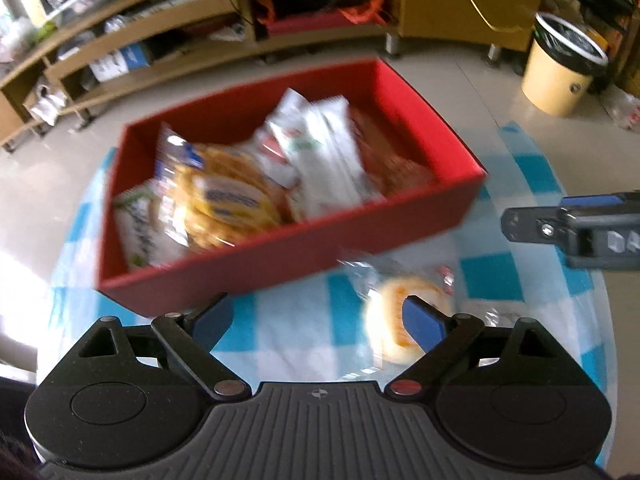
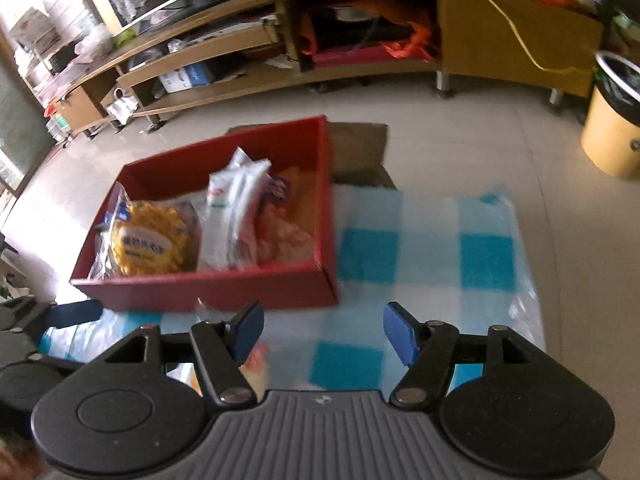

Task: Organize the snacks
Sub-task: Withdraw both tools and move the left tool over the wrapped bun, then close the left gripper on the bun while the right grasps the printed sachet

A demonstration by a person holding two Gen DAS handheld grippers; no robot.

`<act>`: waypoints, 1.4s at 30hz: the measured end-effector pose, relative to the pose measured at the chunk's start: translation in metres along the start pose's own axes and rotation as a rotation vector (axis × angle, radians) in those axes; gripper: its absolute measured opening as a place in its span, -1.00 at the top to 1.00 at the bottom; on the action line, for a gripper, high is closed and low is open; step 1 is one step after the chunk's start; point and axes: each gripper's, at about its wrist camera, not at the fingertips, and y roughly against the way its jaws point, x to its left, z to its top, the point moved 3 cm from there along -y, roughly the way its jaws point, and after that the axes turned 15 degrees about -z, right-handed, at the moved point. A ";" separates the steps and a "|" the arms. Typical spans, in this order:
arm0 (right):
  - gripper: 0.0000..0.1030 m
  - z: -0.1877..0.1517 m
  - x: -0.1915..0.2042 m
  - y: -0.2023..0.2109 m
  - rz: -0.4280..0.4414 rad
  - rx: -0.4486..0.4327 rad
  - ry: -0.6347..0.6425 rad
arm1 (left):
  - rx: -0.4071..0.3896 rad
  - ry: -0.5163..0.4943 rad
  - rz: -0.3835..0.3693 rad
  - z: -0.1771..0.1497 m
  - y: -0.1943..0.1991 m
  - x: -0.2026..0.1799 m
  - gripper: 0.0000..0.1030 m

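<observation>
Open red cardboard box [image 1: 280, 256] on a blue-and-white checked tablecloth [image 1: 288, 332], already crowded with packets: a yellow wavy-edged biscuit pack in clear wrap [image 1: 224, 200] at the box's left end, a white sachet bundle with red and green print [image 1: 320, 152] at its middle, orange-red wrappers [image 1: 396, 160] at its right end. Sorting judged largely done. Still outside, just in front of the box's near wall: one round pale bun in clear plastic wrap [image 1: 400, 320], lying flat on the cloth. Left gripper [image 1: 320, 320] spread wide and empty, right blue pad [image 1: 424, 328] overlapping the bun in view, contact impossible to confirm. Right gripper [image 2: 324, 332] parted, gripping nothing, poised over bare cloth right of the box. One pickup apparently left.
</observation>
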 end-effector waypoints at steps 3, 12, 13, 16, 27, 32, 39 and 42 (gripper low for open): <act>-0.24 -0.013 -0.011 0.007 -0.001 0.011 -0.010 | 0.021 0.006 -0.019 0.001 -0.014 -0.012 -0.85; -0.25 -0.024 -0.025 0.006 0.019 0.039 -0.035 | 0.070 0.039 -0.008 0.003 -0.054 -0.021 -0.80; -0.25 -0.024 -0.025 0.005 0.019 0.044 -0.035 | 0.081 0.036 -0.008 0.000 -0.056 -0.020 -0.73; -0.26 -0.027 -0.020 -0.001 0.019 0.065 -0.018 | 0.110 0.043 -0.014 -0.010 -0.057 -0.013 -0.45; -0.28 -0.065 0.011 -0.027 0.051 0.205 -0.013 | 0.153 0.076 0.037 -0.071 -0.010 0.023 -0.28; -0.46 -0.078 0.031 -0.033 0.005 0.188 -0.006 | 0.152 0.077 0.029 -0.088 -0.004 0.022 -0.33; -0.98 -0.092 0.058 -0.036 -0.067 0.135 0.067 | 0.127 0.032 0.108 -0.089 -0.012 0.029 -0.80; -0.98 -0.092 0.068 -0.040 -0.123 0.148 0.135 | 0.122 0.029 0.101 -0.089 -0.013 0.033 -0.89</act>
